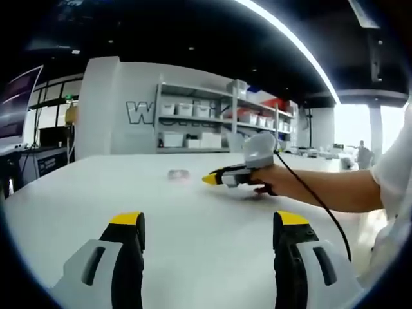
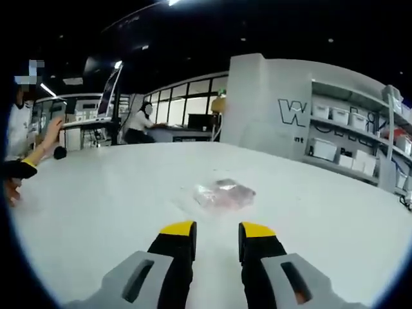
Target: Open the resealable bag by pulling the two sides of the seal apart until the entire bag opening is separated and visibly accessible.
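Both grippers: left gripper (image 1: 209,232) and right gripper (image 2: 217,237) have grey bodies, black jaws, yellow tips. Table (image 2: 116,193) plain white. Bag (image 2: 224,193) clear, pinkish contents. Shelving (image 1: 212,119) grey, white bins. Wall (image 1: 132,106) white, dark lettering.

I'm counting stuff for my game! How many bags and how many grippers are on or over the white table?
Resealable bag: 1
Grippers: 2, the left gripper and the right gripper, each with yellow-tipped fingers
Total: 3, over one white table
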Motion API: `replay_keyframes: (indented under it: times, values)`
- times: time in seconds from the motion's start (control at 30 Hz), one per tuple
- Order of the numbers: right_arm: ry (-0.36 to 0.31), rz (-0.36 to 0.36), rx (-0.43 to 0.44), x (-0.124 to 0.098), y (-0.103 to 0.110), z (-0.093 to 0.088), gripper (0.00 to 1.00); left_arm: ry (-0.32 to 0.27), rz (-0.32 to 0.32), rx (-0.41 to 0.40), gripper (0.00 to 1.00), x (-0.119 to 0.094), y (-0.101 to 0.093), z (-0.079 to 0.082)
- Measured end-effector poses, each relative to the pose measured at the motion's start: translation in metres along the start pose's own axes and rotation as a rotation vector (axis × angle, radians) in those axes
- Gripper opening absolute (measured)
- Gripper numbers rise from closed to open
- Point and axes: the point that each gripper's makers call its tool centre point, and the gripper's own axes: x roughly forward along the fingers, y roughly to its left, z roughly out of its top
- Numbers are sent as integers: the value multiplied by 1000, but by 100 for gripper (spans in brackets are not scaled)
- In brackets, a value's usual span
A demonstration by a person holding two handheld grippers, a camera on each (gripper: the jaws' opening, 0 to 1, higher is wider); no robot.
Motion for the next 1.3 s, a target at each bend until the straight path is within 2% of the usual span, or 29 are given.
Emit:
replay_keyframes:
  times: [0.1,0.27,0.37,0.5,0.9,1.3]
  values:
    - [-7,-6,5,6,-5,6,24,1,0,0,81,1,0,0]
    - [-25,-7,19,7,0,18,23,1,1,0,81,-2,2,1]
    - [-22,35,31,12,11,15,22,1,2,0,81,-3,3,1]
    - [2,48,20,15,15,8,22,4,2,-2,81,-4,4,1]
    - [54,43,-71,28,8,-2,22,3,-4,-18,80,-4,5,3]
    - [72,24,-169,40,3,-2,20,2,-6,-31,79,-4,6,5]
